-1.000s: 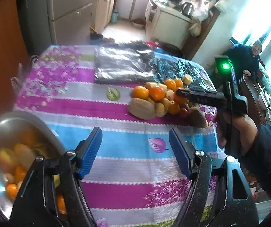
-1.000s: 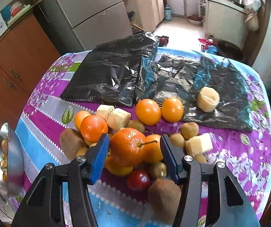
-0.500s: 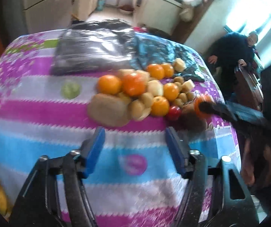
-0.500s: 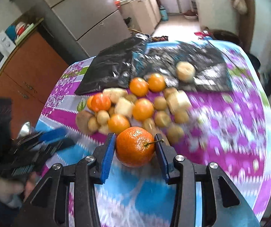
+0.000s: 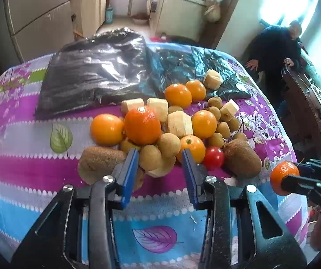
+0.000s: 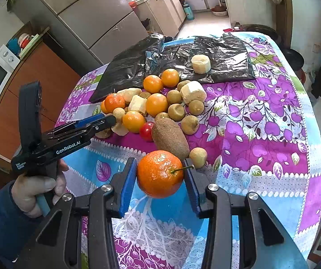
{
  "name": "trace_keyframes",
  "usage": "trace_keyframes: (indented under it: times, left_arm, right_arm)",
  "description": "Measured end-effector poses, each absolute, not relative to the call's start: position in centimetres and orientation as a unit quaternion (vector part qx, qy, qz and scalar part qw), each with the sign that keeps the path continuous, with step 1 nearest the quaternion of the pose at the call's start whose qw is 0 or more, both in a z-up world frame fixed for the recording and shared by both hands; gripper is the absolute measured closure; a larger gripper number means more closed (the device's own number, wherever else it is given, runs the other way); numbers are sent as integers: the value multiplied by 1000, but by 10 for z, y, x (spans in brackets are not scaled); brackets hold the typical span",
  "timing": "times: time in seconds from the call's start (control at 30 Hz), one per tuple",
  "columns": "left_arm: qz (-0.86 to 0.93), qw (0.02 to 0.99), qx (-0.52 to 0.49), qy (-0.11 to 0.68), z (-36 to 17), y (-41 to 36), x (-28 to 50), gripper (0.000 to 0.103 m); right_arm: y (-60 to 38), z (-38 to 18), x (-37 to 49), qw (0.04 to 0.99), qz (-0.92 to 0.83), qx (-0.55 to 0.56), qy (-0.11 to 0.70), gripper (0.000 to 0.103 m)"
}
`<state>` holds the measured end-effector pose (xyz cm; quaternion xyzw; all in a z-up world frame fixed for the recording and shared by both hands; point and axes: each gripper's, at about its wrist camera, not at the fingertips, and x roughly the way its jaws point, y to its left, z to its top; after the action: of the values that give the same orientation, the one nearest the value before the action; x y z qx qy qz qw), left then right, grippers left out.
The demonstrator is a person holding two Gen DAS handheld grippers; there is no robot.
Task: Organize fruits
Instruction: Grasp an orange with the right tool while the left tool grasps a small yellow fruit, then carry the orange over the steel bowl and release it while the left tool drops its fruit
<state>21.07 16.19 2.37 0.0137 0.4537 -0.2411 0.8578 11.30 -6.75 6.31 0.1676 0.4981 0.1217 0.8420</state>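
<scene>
Tangerine (image 6: 160, 173) with a short stem sits clamped between the blue fingers (image 6: 128, 185) of the right gripper (image 6: 160, 179), lifted clear above the blue band of the patterned cloth covering the surface (image 6: 261, 134). In the left wrist view the same tangerine shows at the right edge, near the cloth's border.

Left gripper (image 5: 160, 163) — fingers spread apart and holding nothing — sits low at the near edge of the fruit pile (image 5: 171, 125). A small brown fruit (image 5: 152, 158) lies in the gap between its fingers; contact cannot be determined. A hand (image 6: 37, 188) in a dark blue sleeve grips its handle.

Pile contents: oranges, peeled pale chunks, small brown fruits, two kiwis – one (image 5: 101, 162) just left of the left gripper, one (image 5: 242, 158) to its right – and a red cherry tomato (image 5: 213, 158) touching the right kiwi. Two black plastic bags (image 5: 93, 76) lie flat behind the pile; one pale chunk (image 5: 213, 79) rests on the right-hand bag.
</scene>
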Motion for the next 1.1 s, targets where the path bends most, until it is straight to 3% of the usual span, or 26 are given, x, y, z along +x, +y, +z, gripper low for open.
trace_keyframes:
  times: [0.1,0.2,0.3,0.9,1.1]
  left_arm:
    - [-261,848,11,461,23,161,207,61]
    - [-319,814,-22,486,26,165,190,73]
    - [-297,818,-24,492,23,175,174,75]
    - [-236,847,-3,477,-12,162,175,71]
    - [-230,849,5,475,-9,162,172,77]
  right_arm:
    - [-65,64,111,842,126,164,498,57]
    - [-65,67,107,845,129,163,493,57]
    - [-65,67,103,846,132,157,492,57]
    - [-68,55,76,835,130,161,509,57]
    - [-66,60,71,839,127,157,505,57]
